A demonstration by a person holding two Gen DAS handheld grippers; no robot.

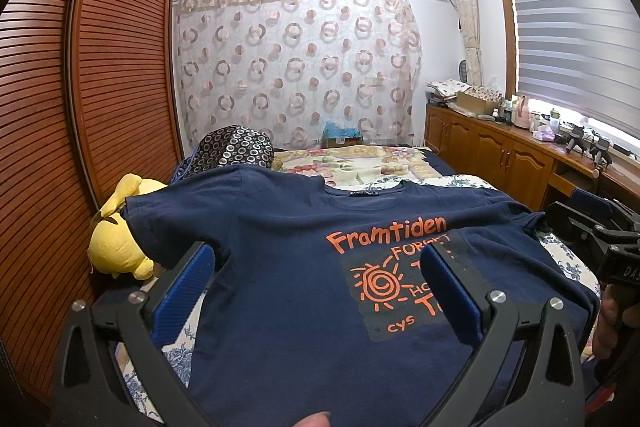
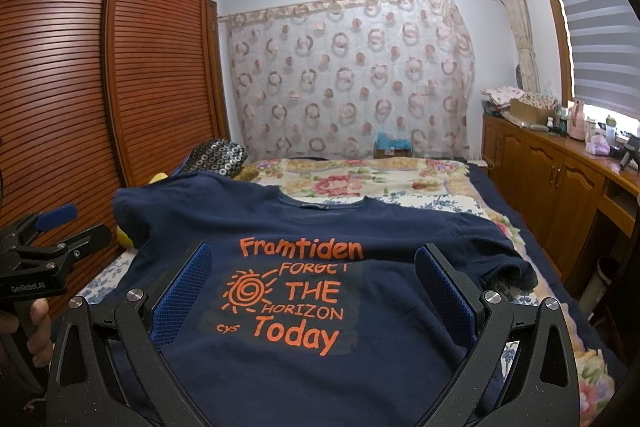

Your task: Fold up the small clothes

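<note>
Navy T-shirt (image 2: 304, 227) spread flat, print up, on the bed (image 2: 440, 203), nothing folded yet. Left gripper (image 1: 320, 279) and right gripper (image 2: 316, 283) both hovering above it, jaws wide, empty. Probably need to pinch a sleeve edge next.

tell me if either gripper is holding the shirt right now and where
Nothing is held. Both the left gripper and the right gripper are open above the navy t-shirt, which lies spread on the bed.

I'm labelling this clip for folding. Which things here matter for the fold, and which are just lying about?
For the job:
navy T-shirt, spread flat on the bed
left gripper, jaws open
right gripper, jaws open

Lying about:
yellow plush toy
floral quilt
patterned pillow
</note>
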